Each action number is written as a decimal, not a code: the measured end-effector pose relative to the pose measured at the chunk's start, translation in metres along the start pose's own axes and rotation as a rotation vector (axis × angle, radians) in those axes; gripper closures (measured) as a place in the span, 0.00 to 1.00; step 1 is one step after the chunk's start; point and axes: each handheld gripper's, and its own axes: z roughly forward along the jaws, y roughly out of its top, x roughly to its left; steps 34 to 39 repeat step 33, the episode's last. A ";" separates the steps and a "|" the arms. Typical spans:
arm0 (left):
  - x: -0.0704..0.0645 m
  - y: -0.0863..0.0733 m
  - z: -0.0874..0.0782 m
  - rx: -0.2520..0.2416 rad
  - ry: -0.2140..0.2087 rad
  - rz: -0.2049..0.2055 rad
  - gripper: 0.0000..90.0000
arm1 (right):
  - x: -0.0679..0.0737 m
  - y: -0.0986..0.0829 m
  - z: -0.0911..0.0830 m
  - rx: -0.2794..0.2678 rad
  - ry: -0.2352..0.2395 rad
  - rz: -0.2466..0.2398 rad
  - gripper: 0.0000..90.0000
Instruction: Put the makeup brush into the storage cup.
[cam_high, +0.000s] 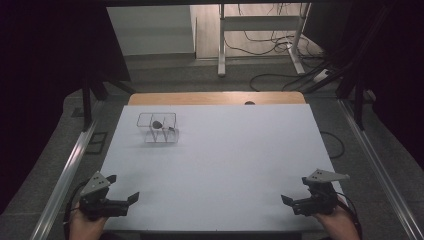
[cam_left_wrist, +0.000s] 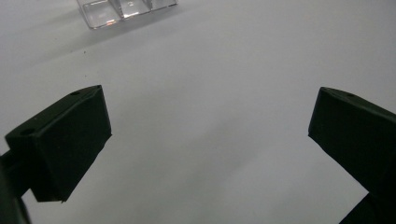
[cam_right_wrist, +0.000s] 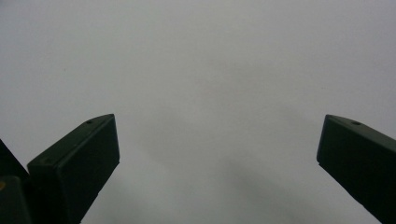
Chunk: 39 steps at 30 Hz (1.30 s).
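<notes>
Left gripper (cam_high: 122, 187) sits at the near-left corner of the white table (cam_high: 225, 160), jaws spread wide, nothing between them. Right gripper (cam_high: 295, 192) sits at the near-right corner, jaws likewise released and empty, over bare surface. Clear plastic compartmented box (cam_high: 158, 127) stands at the far-left of the table, well apart from both grippers; a small dark round object (cam_high: 157, 124) lies inside it. Which compartment: cannot tell. Box edge (cam_left_wrist: 123, 10) shows in the left gripper view.
</notes>
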 end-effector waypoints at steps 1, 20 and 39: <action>0.000 -0.001 -0.001 0.002 0.001 0.000 0.00 | 0.000 0.000 0.000 0.000 0.000 0.001 0.00; 0.000 -0.017 -0.007 0.072 0.065 0.025 0.00 | 0.000 -0.001 0.001 0.009 0.001 0.003 0.00; 0.003 -0.021 -0.006 0.099 0.064 0.009 0.00 | 0.000 -0.001 0.002 0.019 0.002 -0.005 0.00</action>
